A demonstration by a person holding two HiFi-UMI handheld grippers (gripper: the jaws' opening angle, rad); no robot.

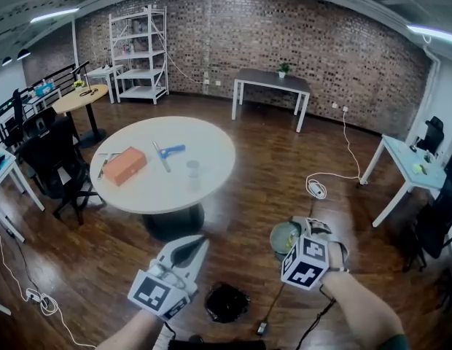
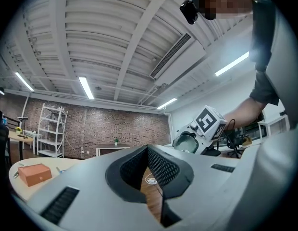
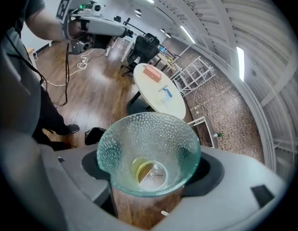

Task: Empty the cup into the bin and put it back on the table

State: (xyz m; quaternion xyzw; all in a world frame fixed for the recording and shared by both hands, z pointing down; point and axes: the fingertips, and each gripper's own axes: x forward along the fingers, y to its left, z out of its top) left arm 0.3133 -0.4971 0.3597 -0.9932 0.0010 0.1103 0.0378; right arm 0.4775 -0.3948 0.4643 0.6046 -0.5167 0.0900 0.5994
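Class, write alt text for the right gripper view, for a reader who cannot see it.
The right gripper grips a dimpled clear glass cup, seen straight down its mouth, with a yellowish trace at its bottom. Beyond lie wooden floor, a black bin and a round white table bearing an orange box.

1. The left gripper (image 1: 200, 242) points forward at the person's lower left, its jaws closed together with nothing between them.
2. The right gripper (image 1: 293, 236) sits well apart from it, jaws clamped on a glass cup (image 3: 149, 150).
3. The right forearm (image 1: 361, 313) is bare.
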